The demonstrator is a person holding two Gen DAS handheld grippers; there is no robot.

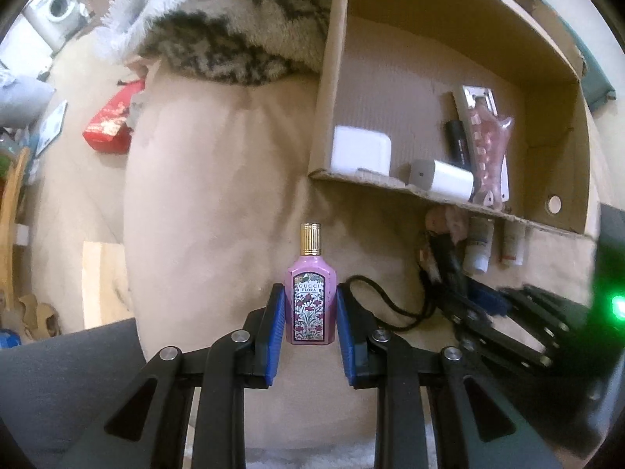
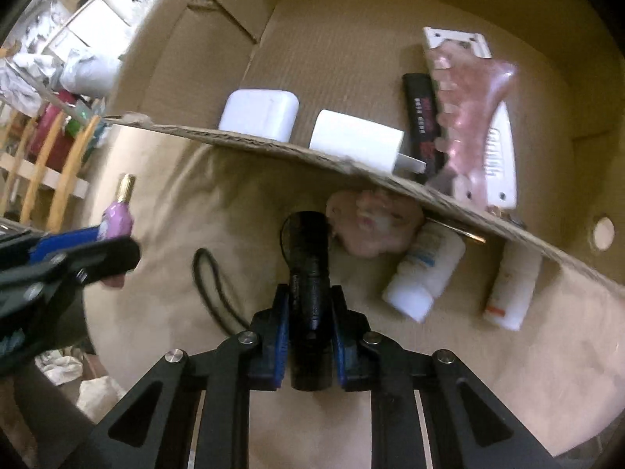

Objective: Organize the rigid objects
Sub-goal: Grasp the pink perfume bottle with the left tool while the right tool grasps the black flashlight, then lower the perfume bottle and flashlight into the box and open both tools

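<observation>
While the left hand-held gripper [image 1: 309,314] pinches a perfume bottle [image 1: 310,293], the right hand-held gripper [image 2: 310,322] clamps a flashlight [image 2: 308,269] (tail hidden).

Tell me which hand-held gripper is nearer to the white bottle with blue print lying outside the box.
Right. The right hand-held gripper, shut on the black flashlight, sits just beside the white bottle. The left hand-held gripper, holding the pink perfume bottle, is farther off.
</observation>
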